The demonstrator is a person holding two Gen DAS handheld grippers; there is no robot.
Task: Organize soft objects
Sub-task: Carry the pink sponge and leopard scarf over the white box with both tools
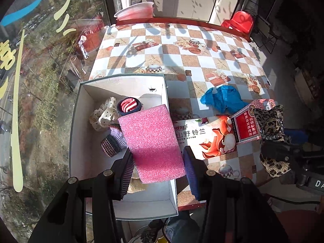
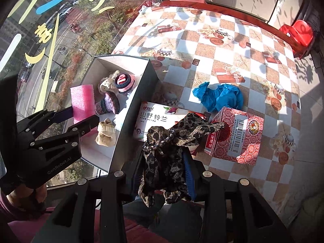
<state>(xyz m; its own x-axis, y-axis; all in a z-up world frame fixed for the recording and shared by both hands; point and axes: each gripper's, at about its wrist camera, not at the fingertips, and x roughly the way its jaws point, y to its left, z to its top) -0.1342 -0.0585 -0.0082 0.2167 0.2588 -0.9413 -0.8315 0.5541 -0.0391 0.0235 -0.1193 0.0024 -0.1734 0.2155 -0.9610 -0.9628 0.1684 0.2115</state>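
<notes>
Your left claw [image 1: 157, 165] grips the pink foam [image 1: 151, 141] by its near end, fingers pressed on both long sides. The foam is a flat, coarse-pored slab held over the box [image 1: 77, 121], its right edge crossing the box's right wall. The box is white card, open-topped, and sits at the counter's [image 1: 182, 50] left edge by the window. Inside it: a dotted scrunchie [image 1: 104, 114] and a red-striped roll [image 1: 129, 105] at the far end, a purple knit piece [image 1: 114, 141] mid-box, and a beige sock [image 2: 106, 133] nearer you. The near end of the box floor is bare.

Your right claw [image 2: 162, 174] is clenched on the leopard scarf [image 2: 172, 141], thin limp cloth bunched up and hanging between the fingers, above the counter just right of the box wall. Beyond it lie a tissue pack [image 2: 154, 119] against the box and a red carton [image 2: 237, 137] beside that. A crumpled blue bag [image 2: 218, 96] lies farther out. The far counter is open checkered oilcloth.
</notes>
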